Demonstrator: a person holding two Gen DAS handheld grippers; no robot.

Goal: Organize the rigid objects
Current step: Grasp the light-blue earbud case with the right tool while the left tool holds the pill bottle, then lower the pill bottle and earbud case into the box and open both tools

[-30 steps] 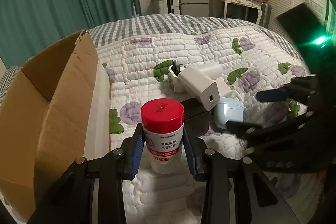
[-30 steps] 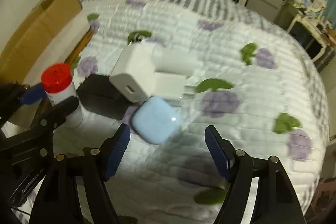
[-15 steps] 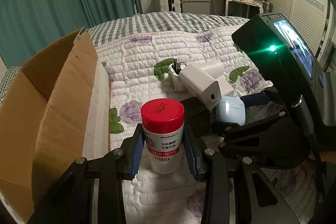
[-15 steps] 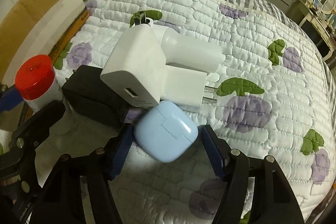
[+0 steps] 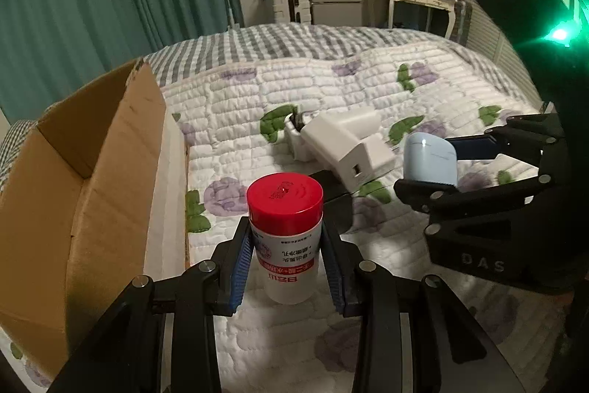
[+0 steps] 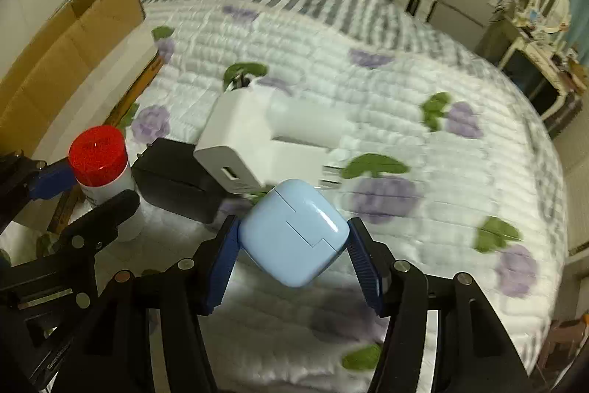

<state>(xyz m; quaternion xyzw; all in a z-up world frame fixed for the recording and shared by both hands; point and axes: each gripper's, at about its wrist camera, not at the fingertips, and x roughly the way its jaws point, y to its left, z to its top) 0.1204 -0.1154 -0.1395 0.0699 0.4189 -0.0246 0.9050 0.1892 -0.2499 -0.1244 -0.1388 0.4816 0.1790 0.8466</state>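
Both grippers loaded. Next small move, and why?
Probably carry the left gripper leftward over the cardboard box wall and release there. Its jaws are shut on the red-capped bottle, and the open box sits right beside it. The right gripper, holding the blue earbud case, could follow.

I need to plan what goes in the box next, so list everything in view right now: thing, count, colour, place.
Bottle: 1, white with red cap, in left gripper.
Earbud case: 1, light blue, in right gripper.
Chargers: a cluster, count unclear, white, mid-quilt.
Adapter: 1, black, against the chargers.
Cardboard box: 1, brown, open, left of bottle.
Quilt: 1, white floral, under everything.
Left gripper: black, blue pads, shut.
Right gripper: black, blue pads, shut.
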